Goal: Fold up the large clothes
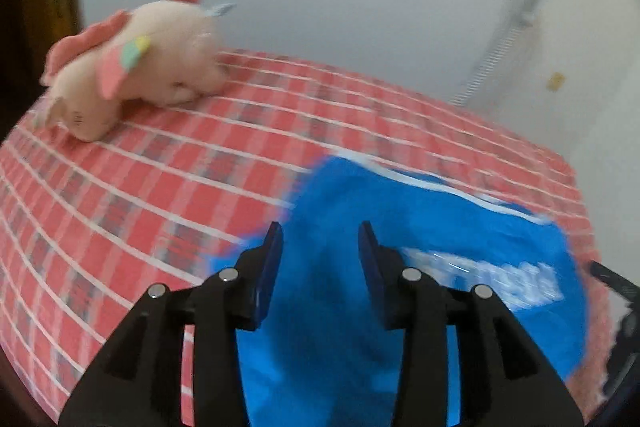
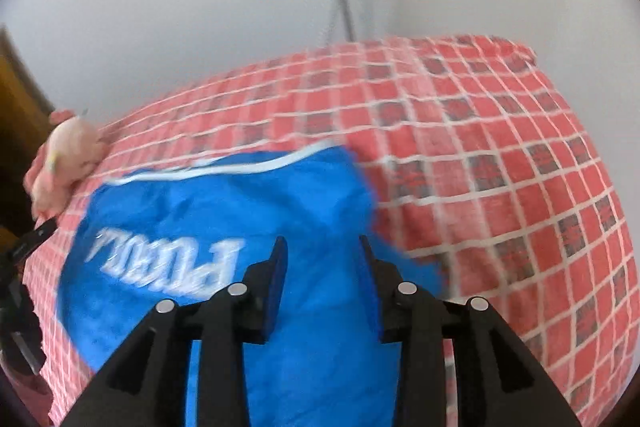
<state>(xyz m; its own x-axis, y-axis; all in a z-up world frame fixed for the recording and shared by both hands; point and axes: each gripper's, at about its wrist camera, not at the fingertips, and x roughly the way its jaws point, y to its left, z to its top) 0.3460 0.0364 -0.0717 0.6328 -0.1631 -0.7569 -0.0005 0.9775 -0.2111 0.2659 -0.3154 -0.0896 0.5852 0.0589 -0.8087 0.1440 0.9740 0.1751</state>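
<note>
I see the blue garment (image 2: 224, 227) lying on the red checked bedspread (image 2: 500, 155), its white-trimmed edge away from me and its white lettering upside down; blur hides its long axis. My left gripper (image 1: 320, 239) and right gripper (image 2: 322, 251) hang over it, jaws apart, gripping nothing

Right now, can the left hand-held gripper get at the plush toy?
Probably yes. The left hand-held gripper is open and empty over the blue garment, and only bare checked bedspread lies between it and the plush toy. Whether it is within arm's reach I cannot tell.
</note>
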